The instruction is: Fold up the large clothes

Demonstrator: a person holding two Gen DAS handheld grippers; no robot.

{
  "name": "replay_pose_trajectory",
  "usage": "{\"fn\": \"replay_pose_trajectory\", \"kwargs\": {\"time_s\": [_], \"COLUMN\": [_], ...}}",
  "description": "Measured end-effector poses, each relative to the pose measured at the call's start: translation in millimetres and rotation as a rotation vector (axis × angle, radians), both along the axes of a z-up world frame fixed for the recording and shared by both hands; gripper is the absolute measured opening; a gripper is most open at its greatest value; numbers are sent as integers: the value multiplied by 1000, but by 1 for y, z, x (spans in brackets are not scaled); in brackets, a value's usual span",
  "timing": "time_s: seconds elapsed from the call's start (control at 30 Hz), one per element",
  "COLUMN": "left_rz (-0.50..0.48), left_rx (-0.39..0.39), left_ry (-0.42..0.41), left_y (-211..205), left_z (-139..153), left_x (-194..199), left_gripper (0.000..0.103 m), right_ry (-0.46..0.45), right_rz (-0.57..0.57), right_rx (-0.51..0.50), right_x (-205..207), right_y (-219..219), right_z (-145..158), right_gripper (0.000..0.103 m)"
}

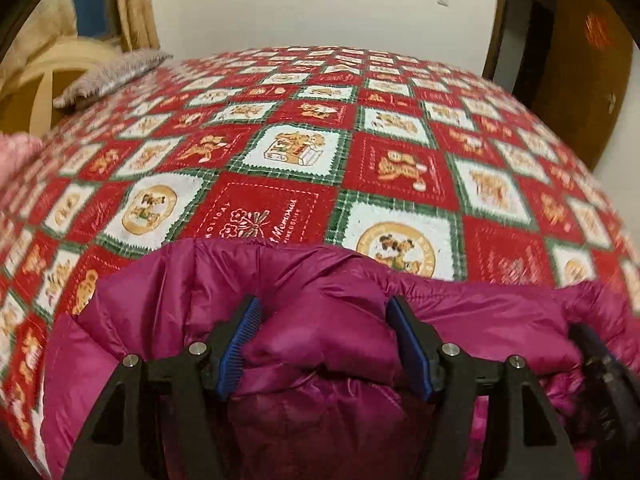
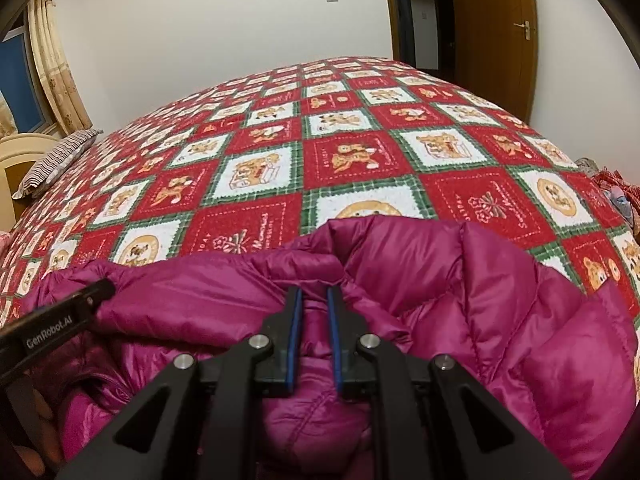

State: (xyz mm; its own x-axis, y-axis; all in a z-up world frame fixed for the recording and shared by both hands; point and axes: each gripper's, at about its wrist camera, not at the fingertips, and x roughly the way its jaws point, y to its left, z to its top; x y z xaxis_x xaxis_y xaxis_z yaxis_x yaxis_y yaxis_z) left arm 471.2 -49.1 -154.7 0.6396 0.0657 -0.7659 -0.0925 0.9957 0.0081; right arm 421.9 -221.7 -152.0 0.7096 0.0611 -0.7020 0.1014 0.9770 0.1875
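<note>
**Magenta puffer jacket at the near edge of the bed, right tongs pinching it**

From your left wrist camera, the left gripper (image 1: 324,320) stands with its jaws wide apart, and its blue pads (image 1: 236,344) flank a puffy fold of the magenta down jacket (image 1: 320,280) without squeezing it. The jacket lies bunched at the near edge of the bed, on the red, white and green Christmas bedspread (image 1: 304,152) with its teddy-bear squares. A striped pillow (image 1: 116,76) sits at the far left corner of the bed. At the right edge of this view you can make out part of your other gripper (image 1: 600,368), dark and blurred.

From your right wrist camera, the right gripper (image 2: 314,296) has its jaws drawn narrow, nipping a thin ridge of the jacket (image 2: 480,300) between the blue pads (image 2: 295,320). The jacket heaps up around the tongs, its collar edge rising just beyond the tips. Your left gripper's black finger (image 2: 60,320), marked GenRobot.AI, reaches in from the left over the jacket. Beyond the bed stand a wooden door (image 2: 496,24) and a curtained window (image 2: 48,60).
</note>
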Motion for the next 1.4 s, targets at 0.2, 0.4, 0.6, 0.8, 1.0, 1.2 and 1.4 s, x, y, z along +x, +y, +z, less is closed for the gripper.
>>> {"fn": "replay_pose_trajectory", "kwargs": {"time_s": [0.2, 0.4, 0.6, 0.8, 1.0, 1.2, 1.4], "left_rz": [-1, 0, 0, -1, -11, -85, -88], "left_rx": [14, 39, 32, 25, 15, 25, -41], "left_ry": [-19, -23, -25, -24, -15, 29, -34], "left_y": [-1, -5, -4, -3, -4, -4, -6], "left_z": [-4, -5, -6, -5, -4, 9, 41], "left_x": [-1, 2, 2, 2, 3, -3, -24], "left_gripper": [68, 68, 68, 68, 70, 70, 70], "right_ry": [15, 59, 121, 124, 86, 89, 10], "right_rz": [4, 66, 84, 150, 216, 220, 133], "right_rx": [20, -140, -16, -55, -69, -59, 84], "right_x": [0, 0, 21, 21, 9, 4, -25], "right_y": [-1, 28, 43, 44, 33, 32, -4], "right_z": [-1, 31, 24, 3, -2, 5, 31], "right_gripper": [14, 22, 22, 18, 16, 17, 24]}}
